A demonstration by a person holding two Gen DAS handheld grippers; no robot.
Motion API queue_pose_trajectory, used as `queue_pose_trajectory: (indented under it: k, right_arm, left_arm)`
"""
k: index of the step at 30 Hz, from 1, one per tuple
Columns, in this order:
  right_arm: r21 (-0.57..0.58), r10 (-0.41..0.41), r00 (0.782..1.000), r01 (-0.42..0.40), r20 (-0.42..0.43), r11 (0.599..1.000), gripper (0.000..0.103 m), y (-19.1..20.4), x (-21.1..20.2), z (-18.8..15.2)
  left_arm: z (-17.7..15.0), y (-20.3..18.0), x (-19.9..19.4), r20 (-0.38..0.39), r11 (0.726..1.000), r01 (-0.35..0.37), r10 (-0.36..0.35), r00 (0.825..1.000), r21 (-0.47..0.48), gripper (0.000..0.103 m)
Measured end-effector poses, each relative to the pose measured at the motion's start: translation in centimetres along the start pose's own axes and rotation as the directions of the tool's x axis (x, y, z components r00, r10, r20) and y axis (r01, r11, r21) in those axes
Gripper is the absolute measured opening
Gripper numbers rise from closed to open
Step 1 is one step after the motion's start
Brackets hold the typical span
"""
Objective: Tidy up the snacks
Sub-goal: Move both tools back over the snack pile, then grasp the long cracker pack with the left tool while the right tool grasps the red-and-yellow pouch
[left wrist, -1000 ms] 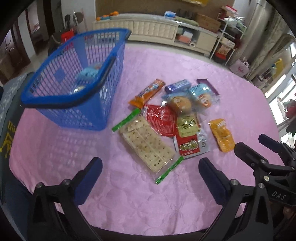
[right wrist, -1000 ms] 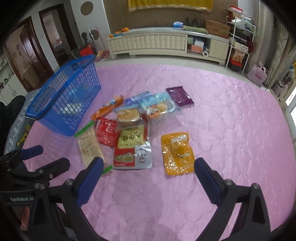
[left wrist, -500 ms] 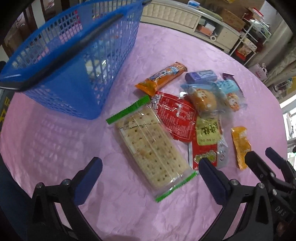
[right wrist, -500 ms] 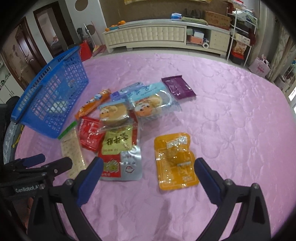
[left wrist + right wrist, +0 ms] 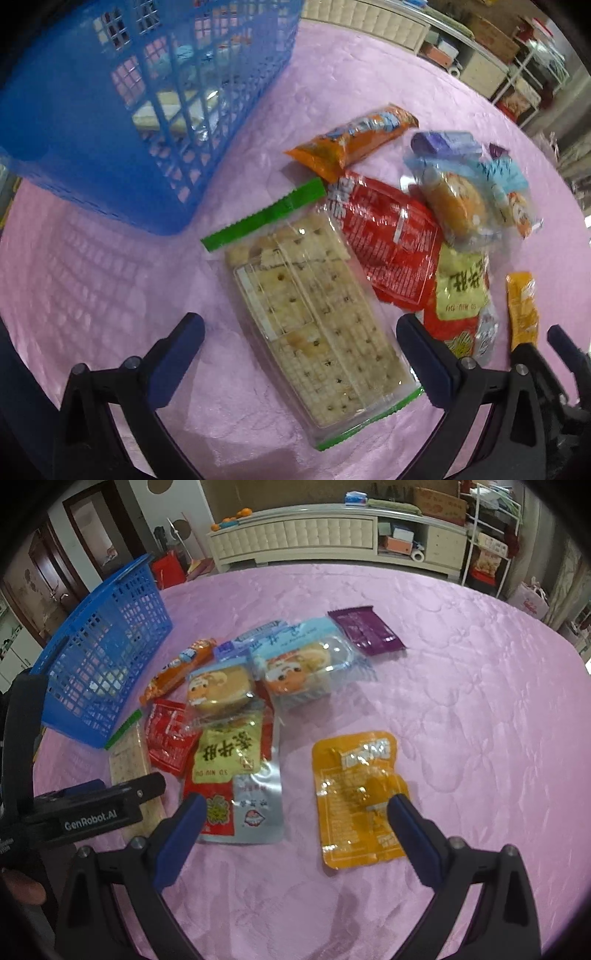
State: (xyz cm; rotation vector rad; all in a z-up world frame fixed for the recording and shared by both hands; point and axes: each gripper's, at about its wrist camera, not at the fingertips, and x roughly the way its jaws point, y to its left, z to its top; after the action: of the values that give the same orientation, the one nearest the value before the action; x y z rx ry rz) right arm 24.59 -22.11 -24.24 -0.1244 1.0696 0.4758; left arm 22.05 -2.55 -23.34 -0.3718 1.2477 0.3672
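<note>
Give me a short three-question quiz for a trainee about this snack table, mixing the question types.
1. True or false: the left gripper is shut on the clear cracker pack with green ends.
2. Multiple choice: the flat orange pouch lying apart from the pile is nearest which gripper? A) left B) right
3. Fill in: the purple foil wrapper lies on the pink tablecloth, on the far side of the pile from the blue plastic mesh ____.

Key: 1 false, both grippers are open; 2 B; 3 basket.
</note>
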Motion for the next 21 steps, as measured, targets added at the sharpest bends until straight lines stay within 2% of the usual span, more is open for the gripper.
queue_pose_trajectory:
  k: [3, 6, 8, 11, 14, 21]
  right_arm:
    - [0.01, 0.007, 1.0, -0.007, -0.003, 1.0, 0.1, -0.2, -0.4, -0.8]
    - [0.017, 0.007, 1.0, -0.006, -0.008, 1.0, 0.1, -0.4, -1.0, -2.0]
    - [0.022, 0.004, 1.0, -0.003, -0.014, 1.0, 0.1, -0.7, -1.2, -2.6]
    - [0.035, 0.013, 1.0, -0.012, -0.028, 0.999, 0.1, -0.8, -1.3, -3.2]
    - [0.045, 0.027, 0.999, -0.025, -0.037, 0.999, 0.1, -0.5, -1.5, -3.7]
    - [0.016, 0.018, 0.999, -0.017, -0.046, 1.0, 0.1, 1.6, -2.1, -3.5]
  left_arm:
    - [-0.6, -0.3, -0.1, 0.017, 0.999, -0.023, 0.022, 1.0, 0.032, 0.102]
    - [-1.5, -0.3, -0.7, 0.039, 0.998, -0.041, 0.039, 0.998, 0.048, 0.089]
    - [-2.3, 0.1, -1.4, 0.047, 0.997, -0.029, 0.026, 0.999, 0.067, 0.071]
    - [-3.1, 0.5, -2.3, 0.042, 0.997, 0.025, -0.029, 0.999, 0.077, 0.063]
    - [-3.4, 0.7, -3.1, 0.037, 0.992, 0.092, -0.096, 0.995, 0.082, 0.062]
    - [-6.2, 2.3, -4.9, 0.06, 0.982, 0.141, -0.15, 0.987, 0.128, 0.062]
